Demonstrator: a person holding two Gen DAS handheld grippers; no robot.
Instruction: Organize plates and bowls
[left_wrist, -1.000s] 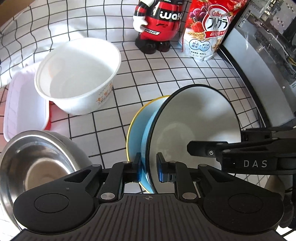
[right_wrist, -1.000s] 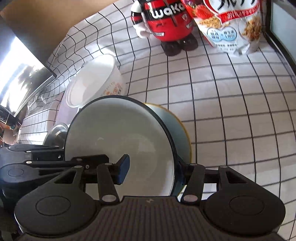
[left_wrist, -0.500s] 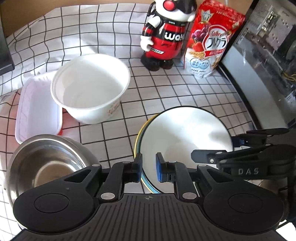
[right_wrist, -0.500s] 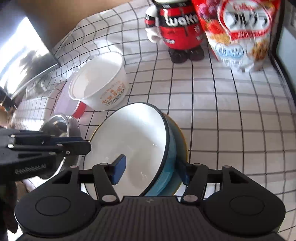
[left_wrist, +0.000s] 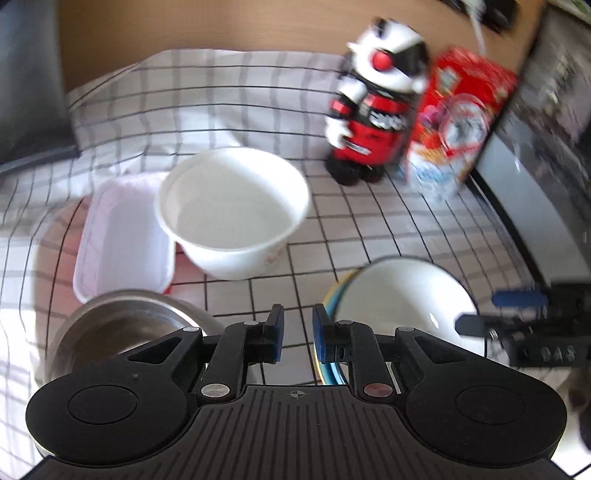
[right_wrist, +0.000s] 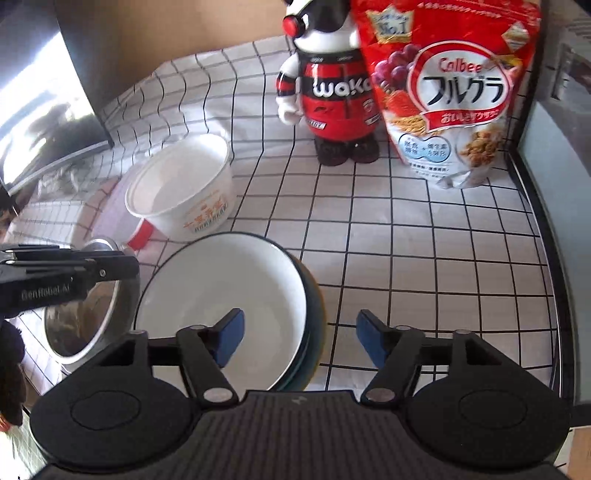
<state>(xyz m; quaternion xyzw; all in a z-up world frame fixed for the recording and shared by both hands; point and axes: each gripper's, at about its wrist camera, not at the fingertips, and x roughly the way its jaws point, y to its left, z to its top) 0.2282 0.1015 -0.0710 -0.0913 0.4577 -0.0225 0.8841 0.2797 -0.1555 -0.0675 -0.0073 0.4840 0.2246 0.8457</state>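
Observation:
A white enamel bowl with a dark rim (right_wrist: 221, 291) rests on the checked cloth, nested in a blue bowl with a yellow rim (right_wrist: 314, 314); both show in the left wrist view (left_wrist: 402, 302). My left gripper (left_wrist: 298, 332) hangs above the cloth between the steel bowl (left_wrist: 118, 328) and the nested bowls, jaws a small gap apart, holding nothing. My right gripper (right_wrist: 297, 339) is open wide above the nested bowls' right edge, empty. It shows blurred at the right in the left wrist view (left_wrist: 517, 314).
A white paper bowl (left_wrist: 232, 210) leans on a pink-white tray (left_wrist: 118, 236) at the left. A red toy robot (right_wrist: 332, 92) and a cereal bag (right_wrist: 454, 92) stand at the back. A dark appliance (left_wrist: 546, 140) borders the right side.
The white bowl went from tilted on edge to lying flat in the blue bowl. My left gripper let go of its rim and pulled back and up. My right gripper also rose.

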